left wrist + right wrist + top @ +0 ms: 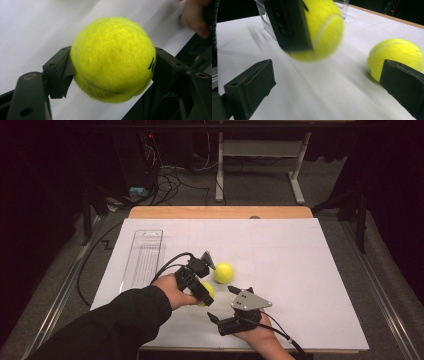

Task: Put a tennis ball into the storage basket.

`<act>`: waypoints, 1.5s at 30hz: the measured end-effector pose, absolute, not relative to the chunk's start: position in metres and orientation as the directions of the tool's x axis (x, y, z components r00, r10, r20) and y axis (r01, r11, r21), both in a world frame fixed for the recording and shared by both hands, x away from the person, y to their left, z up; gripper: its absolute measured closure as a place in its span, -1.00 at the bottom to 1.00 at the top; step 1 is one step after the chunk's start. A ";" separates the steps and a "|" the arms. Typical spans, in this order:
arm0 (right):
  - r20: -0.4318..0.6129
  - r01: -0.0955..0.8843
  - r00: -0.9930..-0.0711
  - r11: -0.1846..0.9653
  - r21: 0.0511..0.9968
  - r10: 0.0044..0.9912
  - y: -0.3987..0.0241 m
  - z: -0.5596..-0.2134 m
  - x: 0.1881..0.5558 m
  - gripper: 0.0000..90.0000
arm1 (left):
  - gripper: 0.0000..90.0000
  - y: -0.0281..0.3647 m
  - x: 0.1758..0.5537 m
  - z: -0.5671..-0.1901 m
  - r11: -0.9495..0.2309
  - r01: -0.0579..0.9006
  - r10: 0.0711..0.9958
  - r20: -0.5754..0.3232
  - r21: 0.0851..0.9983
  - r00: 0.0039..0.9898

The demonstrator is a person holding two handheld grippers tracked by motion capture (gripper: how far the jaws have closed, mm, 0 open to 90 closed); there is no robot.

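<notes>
Tennis ball point(112, 58) squarely between the left gripper point(199, 285) jaws, clamped.

Lab, dark room, floor cables point(167, 182), test table point(220, 212)

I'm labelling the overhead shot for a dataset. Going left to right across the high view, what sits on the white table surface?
Clear plastic tray → left tool shut on a tennis ball → loose tennis ball → right tool, jaws open and holding nothing.

yellow tennis ball point(113, 58) clamped in left hand-held gripper point(111, 67), white tabletop point(32, 27)
</notes>
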State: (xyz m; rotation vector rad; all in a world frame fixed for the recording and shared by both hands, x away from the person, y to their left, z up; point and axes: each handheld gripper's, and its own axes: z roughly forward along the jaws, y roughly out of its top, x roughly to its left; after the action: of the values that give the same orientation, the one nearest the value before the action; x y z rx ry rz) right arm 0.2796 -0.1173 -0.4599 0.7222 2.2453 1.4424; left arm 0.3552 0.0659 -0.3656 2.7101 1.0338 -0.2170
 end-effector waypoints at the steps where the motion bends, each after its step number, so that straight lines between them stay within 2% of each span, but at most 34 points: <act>1: -0.036 0.217 -0.798 0.343 0.914 0.601 -0.117 -0.460 0.280 -1.00 | -0.41 0.068 0.356 -0.365 -0.718 0.677 0.643 -0.218 0.165 0.735; 11: -0.044 0.237 -0.757 0.337 0.911 0.652 -0.155 -0.456 0.279 -1.00 | -0.41 0.093 0.365 -0.345 -0.697 0.700 0.677 -0.177 0.158 0.714; 18: -0.054 0.245 -0.704 0.313 0.917 0.708 -0.194 -0.453 0.280 -1.00 | -0.41 0.125 0.378 -0.329 -0.657 0.737 0.719 -0.162 0.162 0.676; 26: -0.052 0.270 -0.673 0.310 0.912 0.738 -0.216 -0.457 0.279 -1.00 | -0.41 0.159 0.395 -0.327 -0.614 0.778 0.767 -0.135 0.132 0.628; 45: -0.044 0.285 -0.669 0.310 0.907 0.742 -0.221 -0.460 0.277 -1.00 | -0.41 0.224 0.432 -0.329 -0.476 0.874 0.868 -0.102 0.101 0.485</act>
State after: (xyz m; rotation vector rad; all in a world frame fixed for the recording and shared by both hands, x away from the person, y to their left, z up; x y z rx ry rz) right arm 0.2767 -0.2213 -0.4601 0.9090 2.1238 1.3300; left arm 0.4317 0.2235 -0.3290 2.5845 1.5258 -0.0550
